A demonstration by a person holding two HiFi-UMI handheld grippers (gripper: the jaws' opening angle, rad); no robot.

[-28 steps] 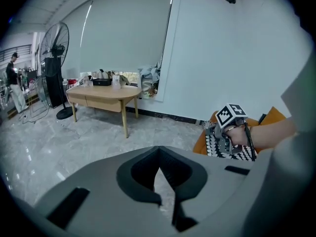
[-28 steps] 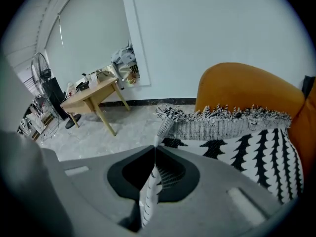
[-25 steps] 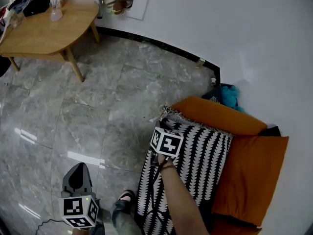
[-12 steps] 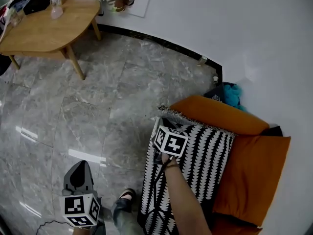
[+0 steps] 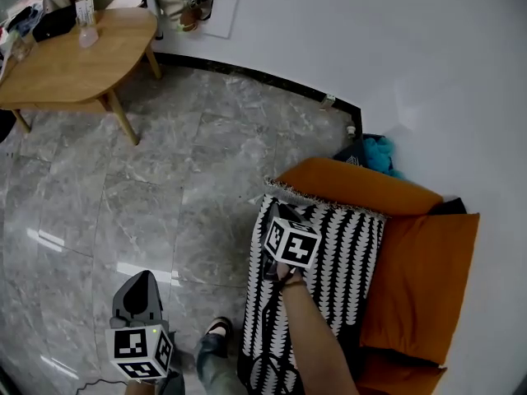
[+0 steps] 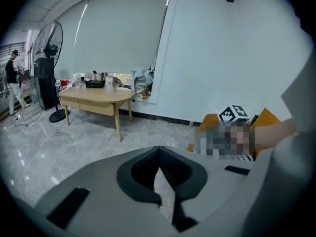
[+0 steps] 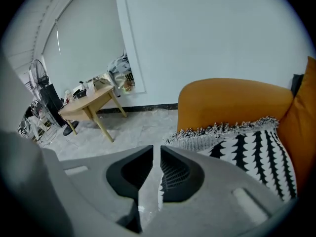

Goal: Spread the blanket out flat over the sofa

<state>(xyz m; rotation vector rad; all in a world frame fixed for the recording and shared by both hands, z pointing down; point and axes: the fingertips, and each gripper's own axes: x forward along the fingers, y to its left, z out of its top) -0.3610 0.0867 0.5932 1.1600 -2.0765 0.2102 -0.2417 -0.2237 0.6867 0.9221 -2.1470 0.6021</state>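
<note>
Across the seat of the orange sofa (image 5: 420, 262), the black-and-white blanket (image 5: 350, 257) lies flat, fringed edge against the armrest. The right gripper (image 5: 288, 217) is above the blanket's front corner, jaws slightly apart with nothing between them. The left gripper (image 5: 141, 283) is over the floor (image 5: 165, 179), jaws together, empty.

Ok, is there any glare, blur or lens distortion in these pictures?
Head view: bright glare streaks on the glossy floor, and fisheye curving toward the edges. Left gripper view: dark round vignette at the corners. Right gripper view: same vignette, yet the blanket pattern reads sharp.
</note>
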